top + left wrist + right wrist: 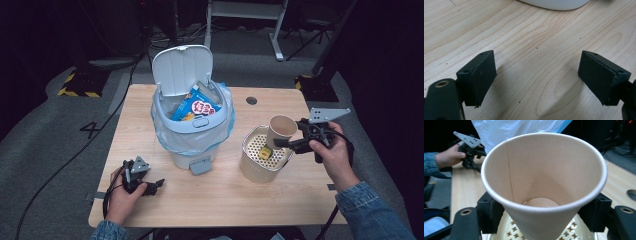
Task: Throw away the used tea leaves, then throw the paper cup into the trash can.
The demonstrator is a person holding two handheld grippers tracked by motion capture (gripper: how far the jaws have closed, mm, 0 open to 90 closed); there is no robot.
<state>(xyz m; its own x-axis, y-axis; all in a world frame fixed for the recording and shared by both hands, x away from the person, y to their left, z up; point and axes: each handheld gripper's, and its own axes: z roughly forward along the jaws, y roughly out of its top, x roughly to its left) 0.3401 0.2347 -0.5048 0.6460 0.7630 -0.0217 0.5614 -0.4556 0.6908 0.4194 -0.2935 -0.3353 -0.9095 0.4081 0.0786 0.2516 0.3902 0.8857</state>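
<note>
Wooden table [220, 200], right tongs [285, 143] gripping paper cup [281, 129] above perforated pot [260, 167], left tongs [536, 77] spread empty

- The paper cup [544, 187] between the right gripper's fingers [490, 211] hid most of the perforated basket [514, 232] below it, and its own base ran off the bottom edge.
- A small yellow thing [265, 152] just beside those fingers was too small to identify.
- Ahead of the left gripper's fingers [477, 75], the white bin base [554, 3] was cut by the top edge.

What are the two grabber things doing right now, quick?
Left gripper: open, holding nothing, low over the wooden table.
Right gripper: shut on the paper cup, above the perforated basket.
</note>
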